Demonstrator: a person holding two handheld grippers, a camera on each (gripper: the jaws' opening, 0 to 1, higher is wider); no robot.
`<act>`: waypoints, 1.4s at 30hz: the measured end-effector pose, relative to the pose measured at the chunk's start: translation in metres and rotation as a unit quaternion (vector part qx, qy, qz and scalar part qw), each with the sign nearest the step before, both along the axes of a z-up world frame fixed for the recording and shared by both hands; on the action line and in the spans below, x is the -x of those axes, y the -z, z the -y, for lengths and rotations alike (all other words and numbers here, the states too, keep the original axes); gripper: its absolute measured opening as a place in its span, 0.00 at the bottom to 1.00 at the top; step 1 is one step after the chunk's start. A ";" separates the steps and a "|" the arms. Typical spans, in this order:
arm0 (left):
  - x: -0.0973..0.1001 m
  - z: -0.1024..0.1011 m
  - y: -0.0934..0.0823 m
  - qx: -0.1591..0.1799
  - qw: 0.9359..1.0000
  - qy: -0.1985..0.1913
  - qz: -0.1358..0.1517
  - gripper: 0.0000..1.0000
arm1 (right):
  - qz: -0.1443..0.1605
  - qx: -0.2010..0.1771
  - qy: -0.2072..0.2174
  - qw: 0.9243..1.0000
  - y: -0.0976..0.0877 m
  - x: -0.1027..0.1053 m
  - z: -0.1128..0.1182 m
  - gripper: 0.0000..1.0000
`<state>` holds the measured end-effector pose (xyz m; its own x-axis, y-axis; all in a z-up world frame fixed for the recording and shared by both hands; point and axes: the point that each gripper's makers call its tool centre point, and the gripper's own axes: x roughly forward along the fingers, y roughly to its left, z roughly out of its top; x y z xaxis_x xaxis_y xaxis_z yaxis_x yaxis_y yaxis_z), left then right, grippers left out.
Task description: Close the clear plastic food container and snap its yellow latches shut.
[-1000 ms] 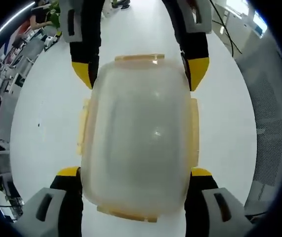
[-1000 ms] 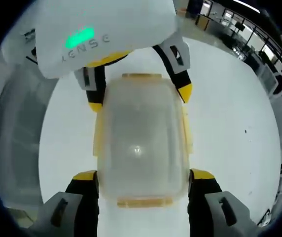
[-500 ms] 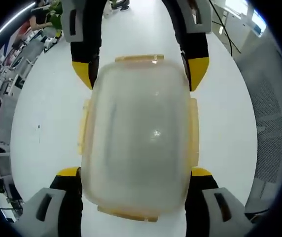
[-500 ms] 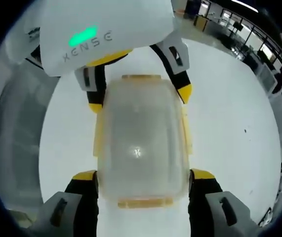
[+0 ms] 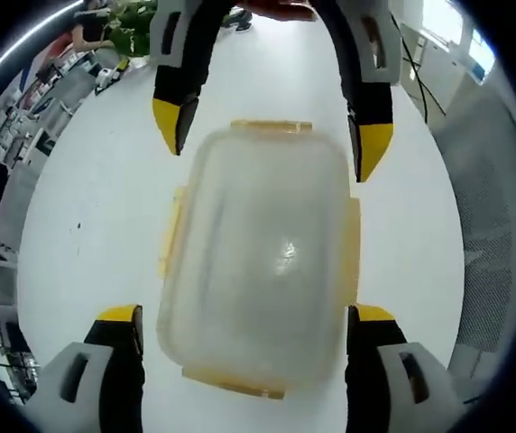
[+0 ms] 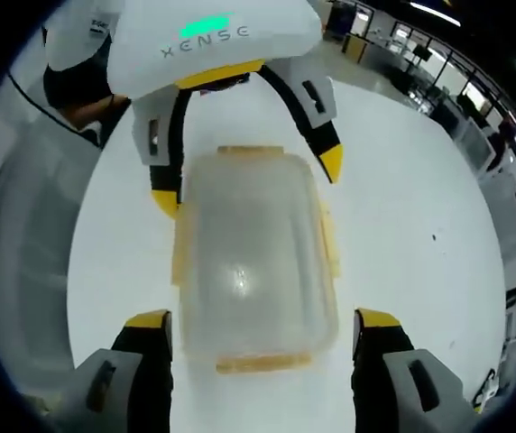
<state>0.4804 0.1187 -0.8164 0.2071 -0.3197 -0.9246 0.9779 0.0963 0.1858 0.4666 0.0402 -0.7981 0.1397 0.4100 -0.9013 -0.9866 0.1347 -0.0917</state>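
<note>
Both tongs, left [image 5: 244,316] and right [image 6: 262,320], now spread wide, released the container [image 5: 260,262].

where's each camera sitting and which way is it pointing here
Left gripper view: rides on the left gripper, looking down on the clear container on the white table; the right gripper faces it.
Right gripper view: rides on the right gripper, looking down from the opposite end.
Shared: container, table, both open grippers straddling it.
</note>
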 end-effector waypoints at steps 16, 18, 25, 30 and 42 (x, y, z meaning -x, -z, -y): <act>0.011 -0.011 -0.009 0.038 0.998 -0.057 0.012 0.99 | 0.018 -0.032 0.054 0.998 -0.012 0.008 0.005 0.85; 0.012 -0.013 -0.009 0.040 0.997 -0.063 0.013 0.99 | 0.017 -0.031 0.058 0.998 -0.011 0.011 0.007 0.85; 0.018 -0.016 -0.012 0.057 0.995 -0.084 0.012 0.99 | 0.019 -0.033 0.072 0.997 -0.010 0.016 0.011 0.85; 0.023 -0.017 -0.015 0.070 0.993 -0.094 0.014 0.99 | 0.020 -0.036 0.079 0.996 -0.010 0.020 0.012 0.85; 0.034 -0.021 -0.020 0.101 0.987 -0.123 0.016 0.99 | 0.021 -0.038 0.108 0.993 -0.008 0.035 0.023 0.84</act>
<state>0.4468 0.1402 -0.7968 0.3295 -0.4340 -0.8385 0.9144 0.3678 0.1689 0.4312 0.0176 -0.7900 0.2687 0.4330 -0.8604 -0.9292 0.3518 -0.1132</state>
